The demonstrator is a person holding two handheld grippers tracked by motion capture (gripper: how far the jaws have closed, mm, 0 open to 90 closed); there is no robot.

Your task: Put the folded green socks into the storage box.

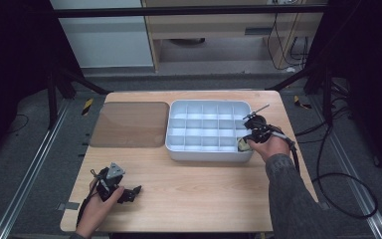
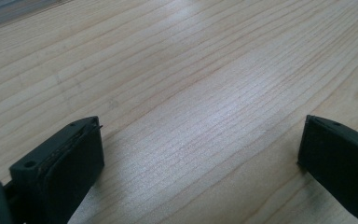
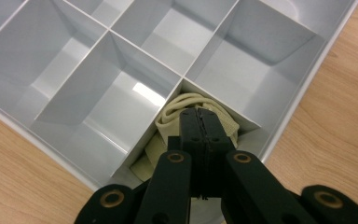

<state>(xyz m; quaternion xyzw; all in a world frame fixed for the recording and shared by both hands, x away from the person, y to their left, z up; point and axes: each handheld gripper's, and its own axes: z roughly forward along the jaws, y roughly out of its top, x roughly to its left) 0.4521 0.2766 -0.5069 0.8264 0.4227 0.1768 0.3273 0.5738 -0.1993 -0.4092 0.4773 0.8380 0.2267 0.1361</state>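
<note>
Wooden table (image 1: 189,194): cream folded cloth band (image 3: 193,105) in near-right cell of white compartment tray (image 1: 176,144), directly under closed right gripper (image 3: 200,113); left gripper (image 2: 200,140) wide, well apart.

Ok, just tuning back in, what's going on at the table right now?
A person is working with two handheld grippers at a wooden table. The right gripper has its jaws shut and its tips down in the near right corner compartment of the white divided tray, against a folded beige band lying there; whether it pinches the band is hard to tell. The other compartments in sight look empty. The left gripper rests open near the table's front left, nothing between its jaws. A tinted lid lies left of the tray.
</note>
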